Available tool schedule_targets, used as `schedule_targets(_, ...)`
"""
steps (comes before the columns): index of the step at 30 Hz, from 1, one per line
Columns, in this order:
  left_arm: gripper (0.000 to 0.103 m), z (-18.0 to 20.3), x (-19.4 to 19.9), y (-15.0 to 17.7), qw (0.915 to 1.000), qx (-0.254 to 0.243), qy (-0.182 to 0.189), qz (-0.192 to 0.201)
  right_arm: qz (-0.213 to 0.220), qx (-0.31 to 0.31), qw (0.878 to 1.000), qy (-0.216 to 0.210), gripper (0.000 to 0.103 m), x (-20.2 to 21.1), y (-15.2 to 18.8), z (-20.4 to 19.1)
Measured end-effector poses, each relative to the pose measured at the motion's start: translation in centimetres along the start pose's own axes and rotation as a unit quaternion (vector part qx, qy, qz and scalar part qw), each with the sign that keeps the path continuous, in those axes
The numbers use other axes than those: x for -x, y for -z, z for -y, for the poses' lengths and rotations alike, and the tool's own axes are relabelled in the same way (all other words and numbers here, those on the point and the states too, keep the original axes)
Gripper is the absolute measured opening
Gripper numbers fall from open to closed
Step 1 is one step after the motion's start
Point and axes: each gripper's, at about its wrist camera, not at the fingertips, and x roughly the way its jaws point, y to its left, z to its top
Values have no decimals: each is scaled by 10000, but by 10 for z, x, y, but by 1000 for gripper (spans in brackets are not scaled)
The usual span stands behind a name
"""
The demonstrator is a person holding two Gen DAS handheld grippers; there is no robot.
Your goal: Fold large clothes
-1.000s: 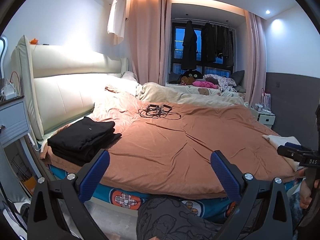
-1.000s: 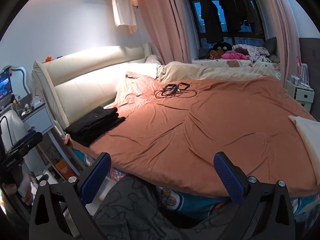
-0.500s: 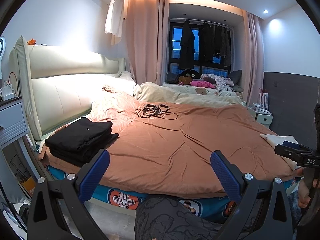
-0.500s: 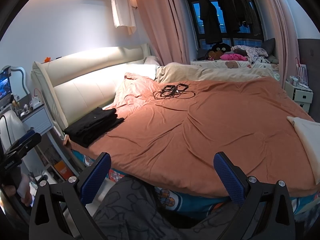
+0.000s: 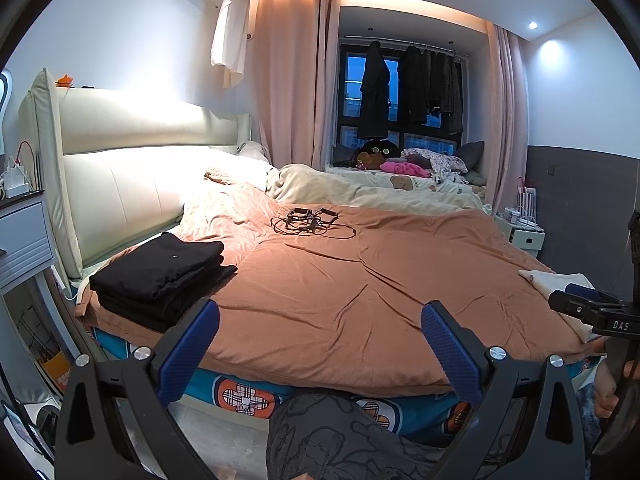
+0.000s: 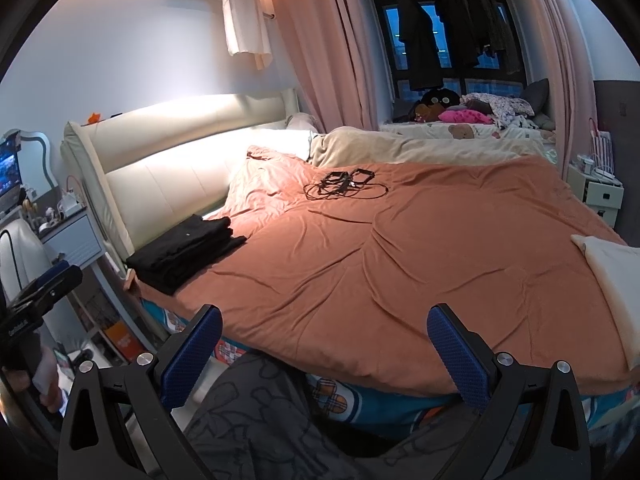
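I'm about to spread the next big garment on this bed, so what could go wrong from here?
1. The cables lie loose on the duvet; a spread garment could snag or drag them.
2. The black stack sits at the bed's corner, so a sweeping sleeve might knock it off.
3. Both tools, left and right, are open and empty over the person's knee, off the bed, so reaching the far side may be awkward.

I see a matt, softly creased rust cloth quilt (image 5: 360, 280). At its headboard-side corner lies matt black folded cloth clothing (image 5: 160, 272). Beside it, the cream headboard (image 5: 132, 184) looks smooth, leather-like. My 2 gripper pads (image 5: 448, 344) are blue, textured.
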Motion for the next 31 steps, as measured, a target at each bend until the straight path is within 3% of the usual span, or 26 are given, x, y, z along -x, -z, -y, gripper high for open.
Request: schedule_targets(31,103,3,4,1,9999,-121,-77,90,7,-28,10000,27,103,2,2,6)
